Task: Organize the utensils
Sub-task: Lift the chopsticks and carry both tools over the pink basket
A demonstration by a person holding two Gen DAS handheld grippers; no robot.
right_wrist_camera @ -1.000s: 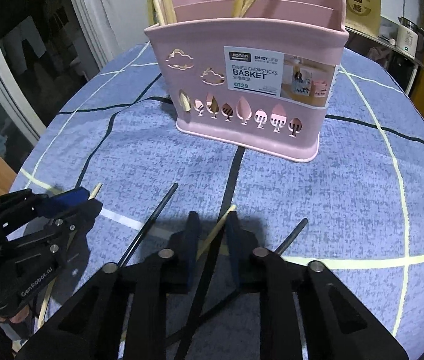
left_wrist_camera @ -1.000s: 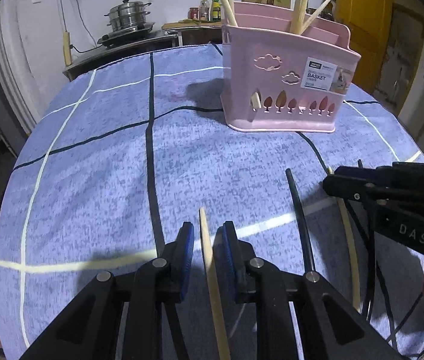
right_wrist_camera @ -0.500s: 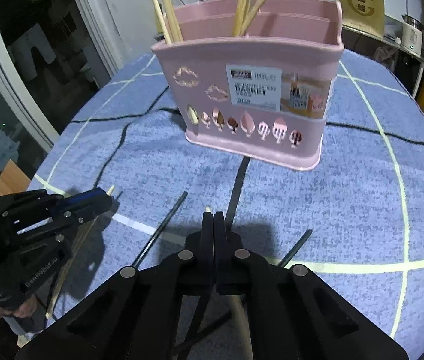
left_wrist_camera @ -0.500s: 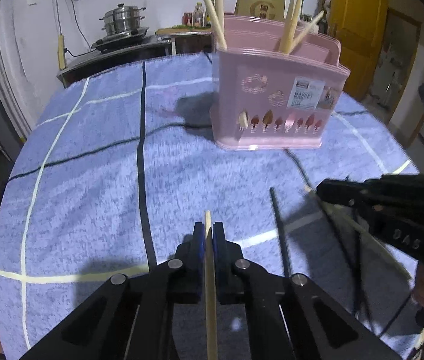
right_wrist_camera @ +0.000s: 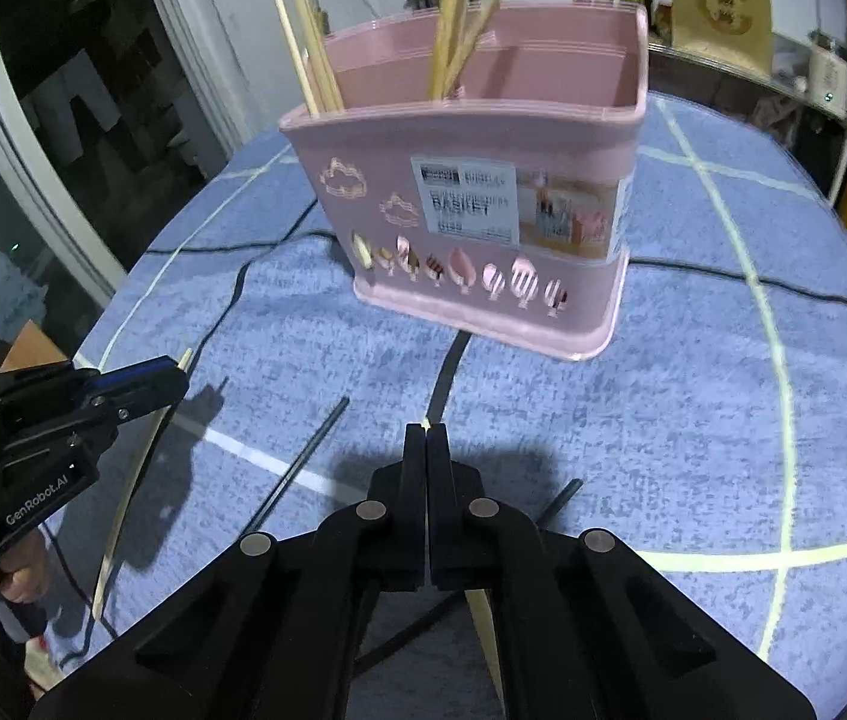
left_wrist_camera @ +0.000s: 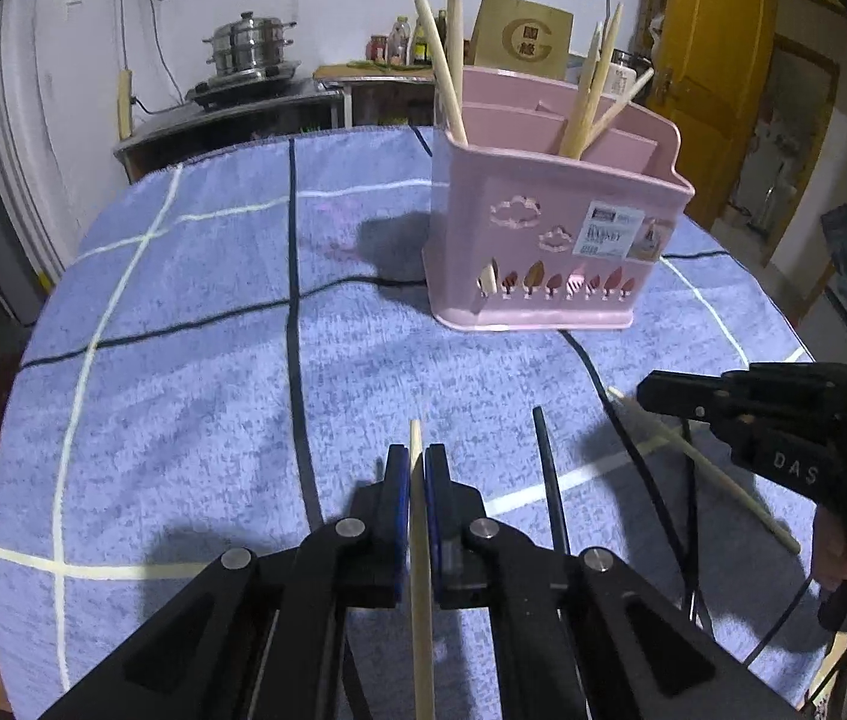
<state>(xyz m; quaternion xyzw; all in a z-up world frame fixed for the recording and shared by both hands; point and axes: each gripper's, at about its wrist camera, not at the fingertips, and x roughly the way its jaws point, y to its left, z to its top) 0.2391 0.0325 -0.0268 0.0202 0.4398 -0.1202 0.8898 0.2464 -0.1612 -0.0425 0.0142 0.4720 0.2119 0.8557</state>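
My left gripper (left_wrist_camera: 417, 456) is shut on a pale wooden chopstick (left_wrist_camera: 422, 570), whose tip pokes out past the pads. In the right wrist view the left gripper (right_wrist_camera: 177, 375) holds it slanting down over the cloth. My right gripper (right_wrist_camera: 426, 435) is shut on another wooden chopstick (right_wrist_camera: 483, 618). From the left it shows as the right gripper (left_wrist_camera: 645, 391) with its stick (left_wrist_camera: 717, 474) raised. The pink basket (left_wrist_camera: 555, 228) (right_wrist_camera: 483, 192) stands ahead with several wooden chopsticks upright in it. Two black chopsticks (right_wrist_camera: 309, 456) (right_wrist_camera: 561, 495) lie on the blue cloth.
The round table's blue checked cloth (left_wrist_camera: 183, 360) falls away at the left and right edges. A steel pot (left_wrist_camera: 249, 51) on a stove, bottles and a cardboard box (left_wrist_camera: 522, 39) stand behind the table. Black cables (left_wrist_camera: 687, 480) trail by the right gripper.
Both grippers have shut, each on a wooden chopstick that lay between its open jaws. The right one has drawn nearer to the basket with its stick raised.
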